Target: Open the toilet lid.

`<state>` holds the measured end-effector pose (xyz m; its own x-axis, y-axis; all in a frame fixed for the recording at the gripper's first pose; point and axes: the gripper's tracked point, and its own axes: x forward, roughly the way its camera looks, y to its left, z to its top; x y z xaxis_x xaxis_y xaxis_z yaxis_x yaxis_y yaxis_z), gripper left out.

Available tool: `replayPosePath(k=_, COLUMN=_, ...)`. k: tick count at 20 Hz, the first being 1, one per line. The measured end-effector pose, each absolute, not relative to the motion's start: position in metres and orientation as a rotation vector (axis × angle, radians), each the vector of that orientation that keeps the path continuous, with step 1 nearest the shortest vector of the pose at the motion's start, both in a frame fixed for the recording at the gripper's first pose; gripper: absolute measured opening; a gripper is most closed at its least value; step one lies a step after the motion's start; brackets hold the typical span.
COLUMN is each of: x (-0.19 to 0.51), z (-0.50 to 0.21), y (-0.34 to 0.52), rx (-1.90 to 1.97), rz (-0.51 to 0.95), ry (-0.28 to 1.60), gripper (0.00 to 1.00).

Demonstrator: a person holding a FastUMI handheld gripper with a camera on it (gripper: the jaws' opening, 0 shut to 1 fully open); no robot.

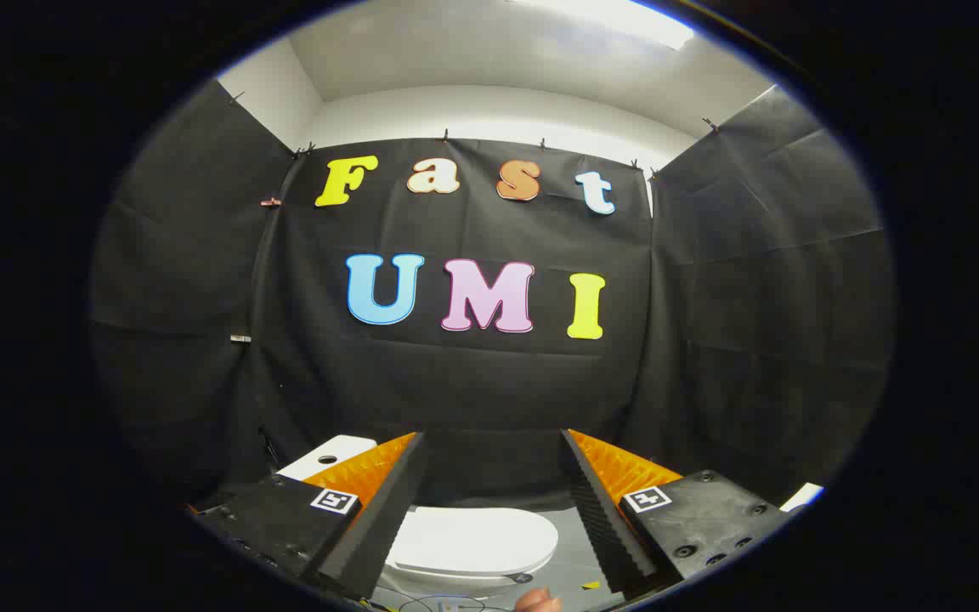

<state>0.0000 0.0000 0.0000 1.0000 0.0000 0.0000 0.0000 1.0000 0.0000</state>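
Toilet lid [477, 537], a smooth white oval plastic cover, is seen lying flat and closed on the white toilet bowl, low between the two fingers of the gripper [494, 484] and a little beyond them. The gripper is held wide apart, nothing is gripped, and no finger is touching the lid. A white rectangular tank [328, 455] with a dark round button is seen behind the left finger, against the black cloth wall [472, 382]. The toilet is placed on a grey floor [566, 552]. A small part of a person's hand [538, 602] is visible just under the lid's near edge.
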Motion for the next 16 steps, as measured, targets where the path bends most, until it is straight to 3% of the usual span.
replayPosePath(k=16, x=-0.004, z=0.006, y=-0.012, rx=-0.007, rz=-0.030, ry=-0.020, gripper=0.97)
